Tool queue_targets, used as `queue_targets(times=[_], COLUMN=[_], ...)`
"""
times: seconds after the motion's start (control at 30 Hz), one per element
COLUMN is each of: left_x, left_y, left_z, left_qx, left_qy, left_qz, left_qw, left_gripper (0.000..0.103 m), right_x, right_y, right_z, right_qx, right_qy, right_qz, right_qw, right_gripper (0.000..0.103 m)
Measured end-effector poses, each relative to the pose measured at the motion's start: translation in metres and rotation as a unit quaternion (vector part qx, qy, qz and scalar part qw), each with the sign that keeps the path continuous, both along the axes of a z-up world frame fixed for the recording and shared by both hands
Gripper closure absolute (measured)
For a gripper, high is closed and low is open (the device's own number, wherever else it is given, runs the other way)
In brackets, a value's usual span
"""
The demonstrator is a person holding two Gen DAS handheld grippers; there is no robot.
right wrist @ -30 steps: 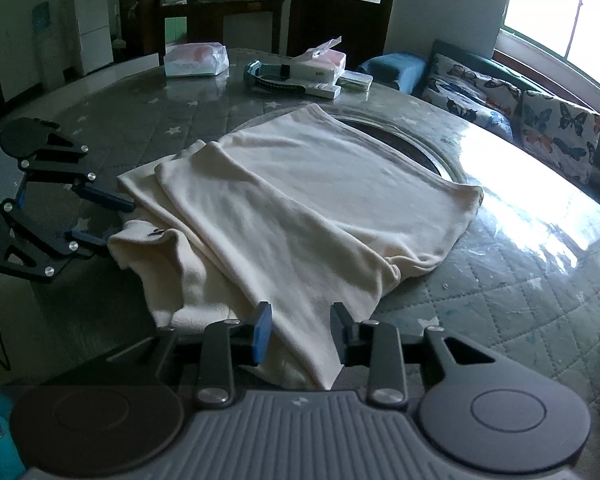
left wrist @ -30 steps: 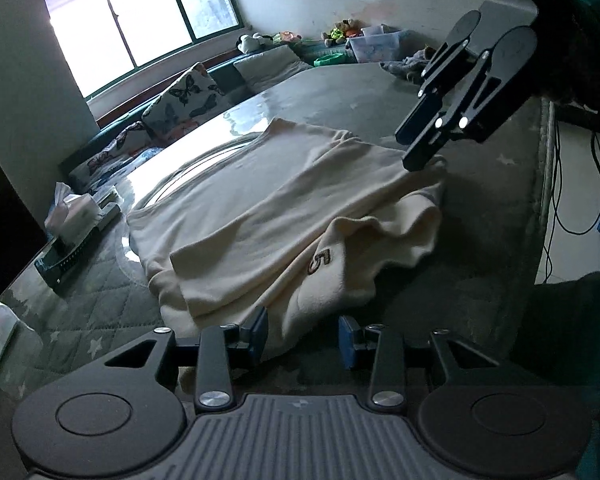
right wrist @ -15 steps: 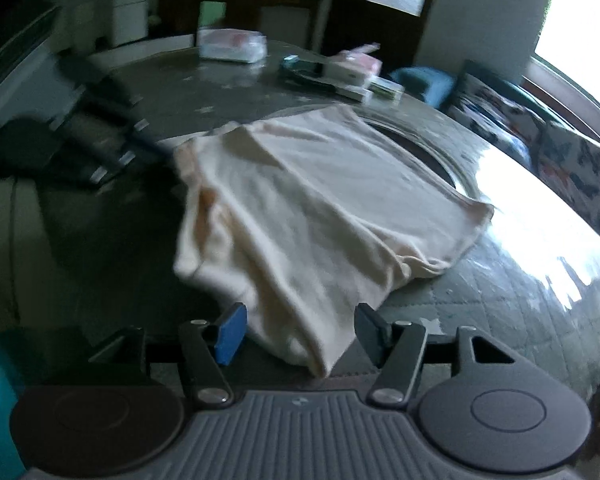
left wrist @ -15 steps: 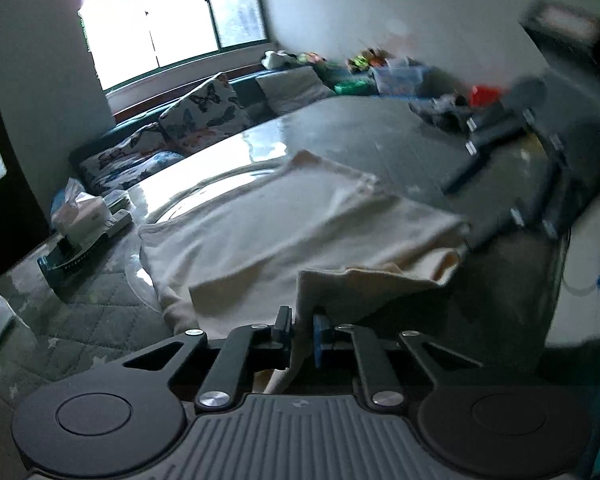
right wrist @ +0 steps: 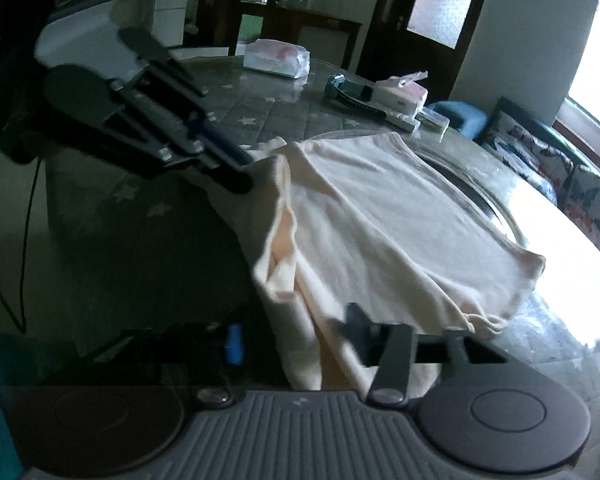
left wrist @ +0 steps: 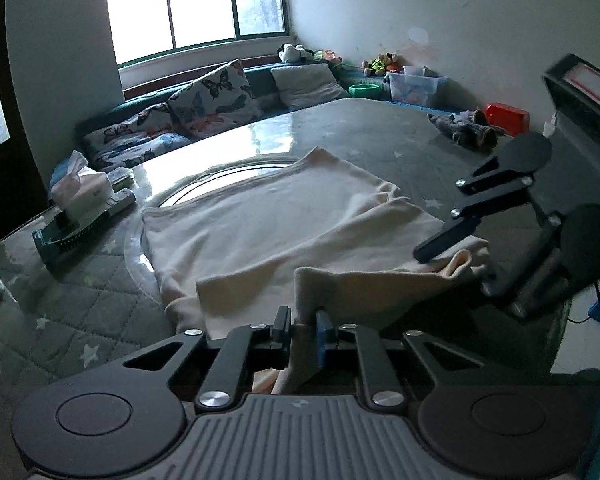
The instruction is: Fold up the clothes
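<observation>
The cream shirt [left wrist: 284,216] lay on the desk [left wrist: 384,128], its near edge lifted. The left tongs [left wrist: 303,326], just eased slightly, pinched that edge; the right tongs [right wrist: 296,340], just narrowing, straddled cloth at its other corner.

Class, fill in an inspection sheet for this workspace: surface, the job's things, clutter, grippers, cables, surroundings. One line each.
Surface: quilted star-patterned table cover under a glossy clear sheet.
Job's things: cream garment, partly folded, its near edge lifted off the table.
Clutter: tissue box in a dark tray, wrapped tissue pack, grey soft toy.
Grippers: left gripper has cloth between nearly closed jaws that have just eased wider; right gripper has cloth between jaws that have just been closing, pad contact unclear.
Cables: dark cord hanging beside the table.
Surroundings: window, butterfly cushions, dark doors.
</observation>
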State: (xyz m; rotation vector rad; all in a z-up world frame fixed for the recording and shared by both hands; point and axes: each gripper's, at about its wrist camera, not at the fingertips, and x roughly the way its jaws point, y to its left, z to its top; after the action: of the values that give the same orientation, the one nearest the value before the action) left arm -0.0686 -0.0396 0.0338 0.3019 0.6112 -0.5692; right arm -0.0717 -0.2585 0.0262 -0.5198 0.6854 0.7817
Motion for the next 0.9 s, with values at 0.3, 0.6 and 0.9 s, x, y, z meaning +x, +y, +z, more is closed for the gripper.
queue_targets(times=[0.3, 0.6, 0.9], left_x=[-0.023, -0.029, -0.078], left_y=[0.004, 0.01, 0.012], left_z=[-0.018, -0.013, 0.022], left_qx=[0.072, 0.054, 0.02], left_qy=[-0.037, -0.036, -0.033], left_qz=[-0.006, 0.009, -0.01], left_qw=[0.9967, 0.9978, 0.9992], left_gripper=[0.063, 0.094, 0.096], right_x=[0.022, 0.012, -0.026], right_y=[-0.015, -0.02, -0.036], right_z=[0.02, 0.029, 0.058], right_qx=[0.062, 0.08, 0.09], right_qy=[0.032, 0.009, 0.005], right_qz=[-0.052, -0.061, -0.034], right_qw=[0.996, 0.995, 0.995], right_gripper=[0.092, 0.096, 0.096])
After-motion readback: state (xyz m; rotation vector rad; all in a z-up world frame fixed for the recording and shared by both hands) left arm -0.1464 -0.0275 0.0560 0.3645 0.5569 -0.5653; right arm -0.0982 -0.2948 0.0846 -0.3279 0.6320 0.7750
